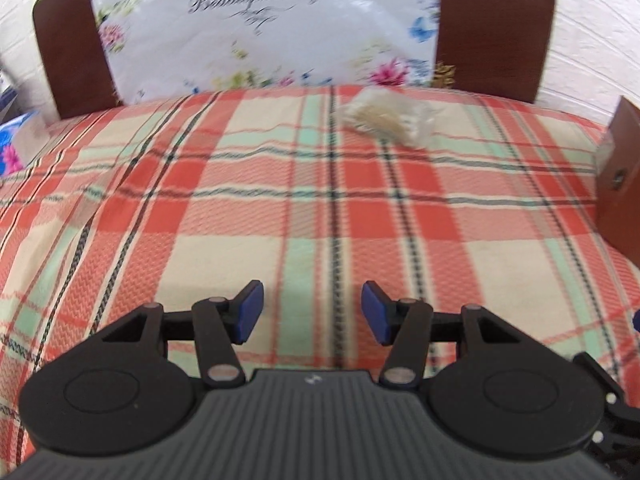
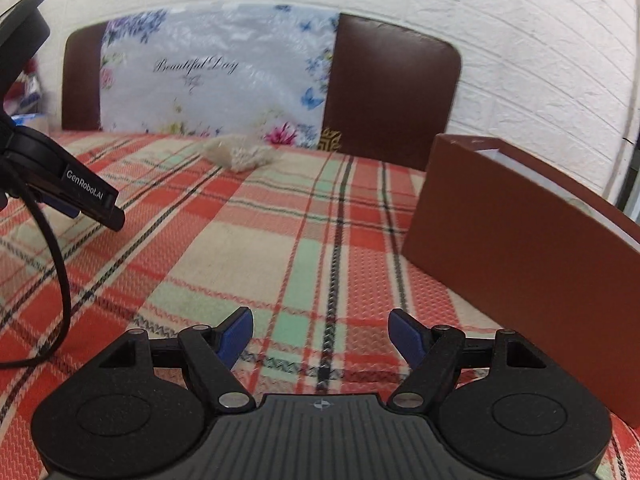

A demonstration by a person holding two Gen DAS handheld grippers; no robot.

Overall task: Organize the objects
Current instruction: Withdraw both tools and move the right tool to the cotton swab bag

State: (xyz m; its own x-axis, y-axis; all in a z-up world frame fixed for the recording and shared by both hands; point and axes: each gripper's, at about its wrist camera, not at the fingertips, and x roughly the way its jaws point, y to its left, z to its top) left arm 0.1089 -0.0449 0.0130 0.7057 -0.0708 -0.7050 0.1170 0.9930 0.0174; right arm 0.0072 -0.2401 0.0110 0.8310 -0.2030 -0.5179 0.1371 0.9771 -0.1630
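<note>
A small clear bag of pale beige bits (image 1: 386, 118) lies on the plaid bedcover (image 1: 280, 208) near the headboard; the right wrist view shows the same bag (image 2: 240, 156) far ahead. A brown open-topped box (image 2: 520, 256) stands on the cover at the right, its corner (image 1: 620, 160) at the left wrist view's right edge. My left gripper (image 1: 312, 312) hovers over bare cloth, jaws apart, nothing between them. My right gripper (image 2: 320, 336) is open and empty too, just left of the box. The left gripper's black body (image 2: 60, 184) shows at the left.
A floral bag printed "Beautiful Day" (image 1: 260, 28) leans on the brown headboard (image 1: 492, 20) against a white brick wall (image 2: 520, 40). A blue flowered packet (image 1: 16, 144) sits off the bed's left edge. A black cable (image 2: 60, 264) hangs from the left gripper.
</note>
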